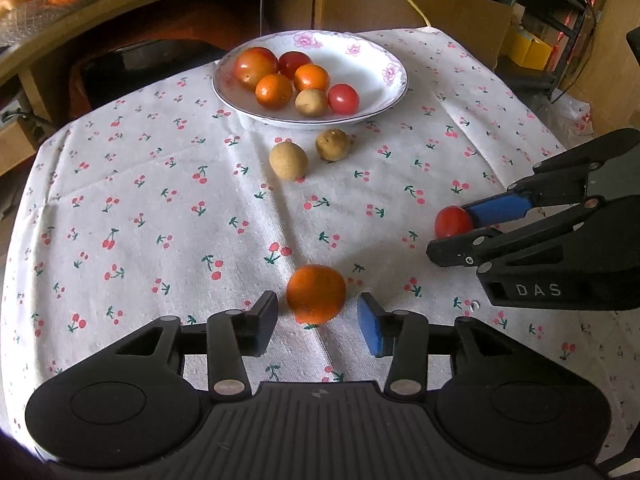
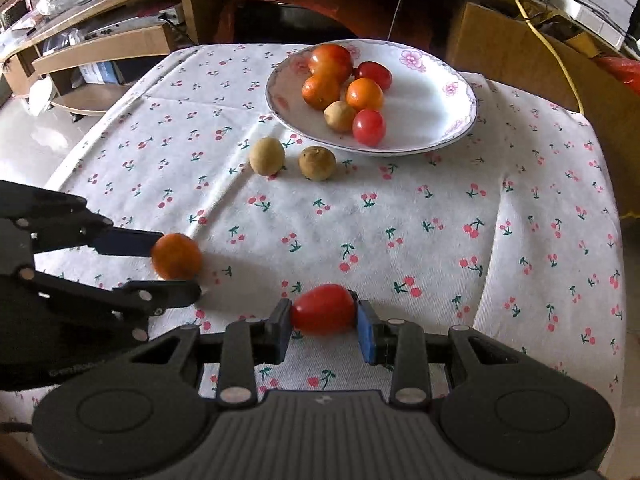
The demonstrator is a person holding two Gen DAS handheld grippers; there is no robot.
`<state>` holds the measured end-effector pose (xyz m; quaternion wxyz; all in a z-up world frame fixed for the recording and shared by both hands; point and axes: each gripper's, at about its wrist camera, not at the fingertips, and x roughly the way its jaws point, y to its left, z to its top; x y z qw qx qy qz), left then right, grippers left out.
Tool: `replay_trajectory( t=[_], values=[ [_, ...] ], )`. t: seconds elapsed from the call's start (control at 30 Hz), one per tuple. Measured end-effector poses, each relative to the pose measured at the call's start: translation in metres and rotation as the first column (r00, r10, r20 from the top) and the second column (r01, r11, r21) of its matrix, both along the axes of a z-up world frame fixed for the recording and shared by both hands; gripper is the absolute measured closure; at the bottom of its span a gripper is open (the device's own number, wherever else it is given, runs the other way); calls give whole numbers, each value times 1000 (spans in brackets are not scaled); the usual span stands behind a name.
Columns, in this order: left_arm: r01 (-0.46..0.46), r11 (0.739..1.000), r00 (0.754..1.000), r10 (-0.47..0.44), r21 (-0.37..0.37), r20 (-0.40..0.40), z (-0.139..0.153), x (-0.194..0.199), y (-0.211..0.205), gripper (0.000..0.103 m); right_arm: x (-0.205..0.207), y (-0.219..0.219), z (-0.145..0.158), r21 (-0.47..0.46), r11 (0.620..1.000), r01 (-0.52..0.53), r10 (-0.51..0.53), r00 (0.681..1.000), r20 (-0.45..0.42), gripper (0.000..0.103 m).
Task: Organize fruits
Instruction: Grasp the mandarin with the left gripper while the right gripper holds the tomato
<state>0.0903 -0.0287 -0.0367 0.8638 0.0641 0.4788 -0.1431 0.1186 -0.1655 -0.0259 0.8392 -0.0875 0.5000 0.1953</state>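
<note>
**Two fruits between the pads, plate half full**

Left wrist view: left hand-held gripper [image 1: 317, 322] gapes wide around an orange [image 1: 316, 293] on the worktop [image 1: 132, 184], pads not touching it.

Right wrist view: right hand-held gripper [image 2: 324, 326] clamps a red tomato [image 2: 323, 314]. Two brown fruits [image 2: 292, 160] sit between it and the plate [image 2: 432, 120].

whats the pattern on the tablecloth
White tablecloth printed with small red cherries on green stems; clearest in the right wrist view.
</note>
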Motion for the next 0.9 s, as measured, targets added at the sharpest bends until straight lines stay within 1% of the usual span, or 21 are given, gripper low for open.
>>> replay_trajectory(
  t=[0.03, 0.13, 0.37, 0.47, 0.6, 0.63, 0.7, 0.9],
  values=[
    [3, 1000, 1000, -3, -1, 1, 1, 0, 0, 50, 0, -1, 0, 2, 1000, -3, 3, 1000, -3, 76],
    [8, 1000, 1000, -8, -4, 4, 3, -1, -1, 43, -1, -3, 0, 16, 1000, -19, 19, 1000, -11, 75],
    [1, 1000, 1000, -1, -6, -2, 3, 2, -1, 42, -2, -3, 1, 21, 1000, -24, 24, 1000, -17, 74],
    [7, 1000, 1000, -8, -10, -18, 1, 3, -2, 45, -2, -1, 1, 12, 1000, -24, 24, 1000, -18, 74],
    [12, 1000, 1000, -12, 14, -11, -1, 2, -6, 57, -2, 0, 1, 2, 1000, -27, 27, 999, -24, 75],
    [11, 1000, 1000, -11, 15, -10, 0, 3, -6, 59, -3, 1, 1, 1, 999, -33, 33, 999, -24, 77],
    [8, 1000, 1000, -8, 10, -12, 1, 3, -6, 63, -4, 3, 1, -5, 999, -37, 37, 999, -19, 78],
    [17, 1000, 1000, -17, 16, -8, 4, 3, -8, 64, -3, 3, 4, 8, 1000, -26, 27, 1000, -16, 78]
  ],
)
